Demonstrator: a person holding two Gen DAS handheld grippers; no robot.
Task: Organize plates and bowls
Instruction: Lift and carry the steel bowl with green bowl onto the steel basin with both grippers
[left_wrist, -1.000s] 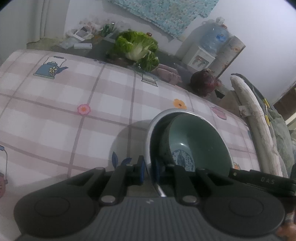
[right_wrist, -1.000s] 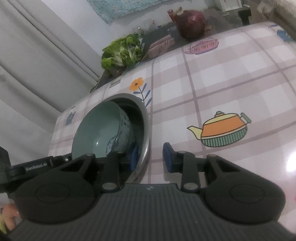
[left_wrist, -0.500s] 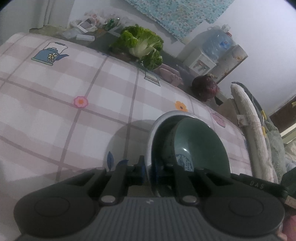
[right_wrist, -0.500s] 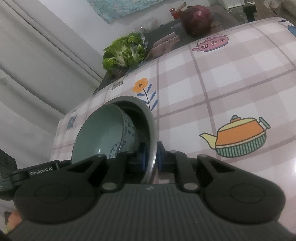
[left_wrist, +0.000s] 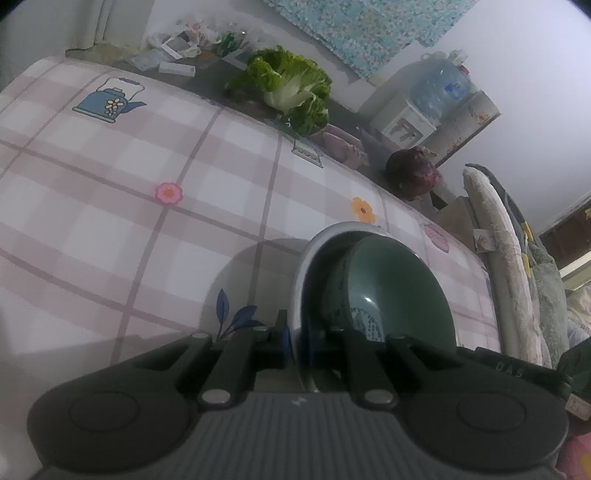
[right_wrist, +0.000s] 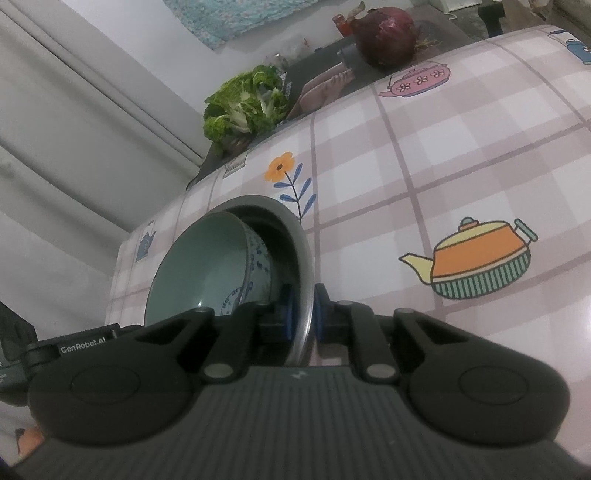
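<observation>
While both tools clamp it, the metal bowl (left_wrist: 308, 258) sits on the checked tabletop (left_wrist: 110, 221) with a green ceramic bowl (left_wrist: 399, 295) nested inside, leaning against the metal wall rather than sitting flat. Both bowls are round, so no long axis; their mouths face up. In the left wrist view the green bowl's mouth tips toward the right of frame, in the right wrist view (right_wrist: 199, 269) toward the left, blue pattern showing on its outer side. Left tool (left_wrist: 293, 338) is closed tight on the near-left rim of the metal bowl, one blue pad outside the wall, the other inside. Right tool (right_wrist: 302, 317) is pinched on the opposite rim of the same metal bowl (right_wrist: 295, 236), one pad inside, one outside. Right tool's jaws have just closed, rim between them. Writing: "GenRobot.AI" on the other tool's body at the left edge of the right wrist view; letters like "DAS" on the dark body at lower right of the left wrist view, only partly legible. Tablecloth prints: orange teapot (right_wrist: 476, 258) right of the bowls, orange flower (right_wrist: 280, 168) just beyond the rim, blue teapot (left_wrist: 110, 101) far left. Past the far edge: lettuce (left_wrist: 291, 88), red cabbage (right_wrist: 384, 31), water jug (left_wrist: 443, 83).
</observation>
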